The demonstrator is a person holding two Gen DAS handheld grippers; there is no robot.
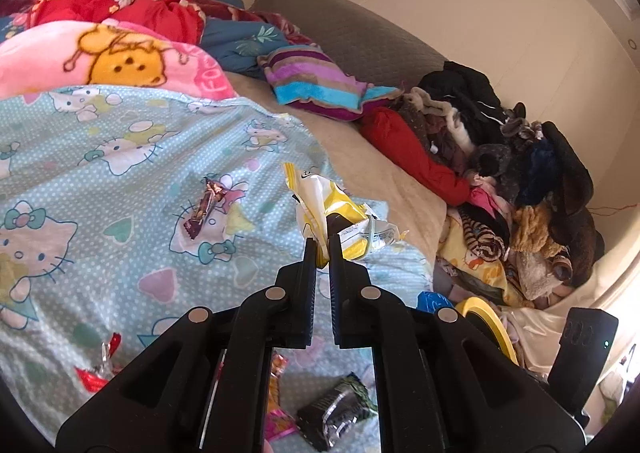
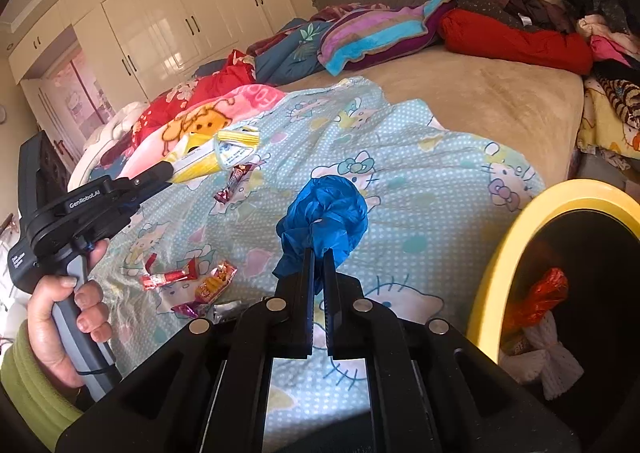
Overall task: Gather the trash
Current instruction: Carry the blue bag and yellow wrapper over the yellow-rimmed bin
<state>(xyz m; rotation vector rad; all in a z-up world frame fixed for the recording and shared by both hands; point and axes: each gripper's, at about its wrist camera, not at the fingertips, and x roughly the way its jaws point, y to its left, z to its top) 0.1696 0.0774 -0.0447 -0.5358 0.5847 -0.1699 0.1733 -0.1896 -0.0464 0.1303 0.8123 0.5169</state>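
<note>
My left gripper [image 1: 322, 241] is shut on a crumpled yellow and white wrapper [image 1: 320, 200], lifted above the Hello Kitty sheet [image 1: 120, 181]. From the right wrist view the same left gripper [image 2: 166, 169] holds that yellow wrapper [image 2: 212, 157] over the bed. My right gripper [image 2: 318, 253] is shut on a scrunched blue plastic bag [image 2: 326, 213]. A yellow-rimmed bin [image 2: 516, 229] stands at the right, with an orange wrapper [image 2: 538, 297] and white trash inside. Loose wrappers lie on the sheet: a brown one [image 1: 204, 209], a red one [image 2: 170, 277], an orange one [image 2: 214, 285] and a black one [image 1: 336, 413].
Folded blankets, a striped pillow [image 1: 320, 87] and a pile of clothes [image 1: 500, 173] crowd the far side of the bed. A grey headboard [image 1: 352, 37] and white wardrobes [image 2: 160, 25] stand behind. A person's hand [image 2: 60, 325] in a green sleeve grips the left handle.
</note>
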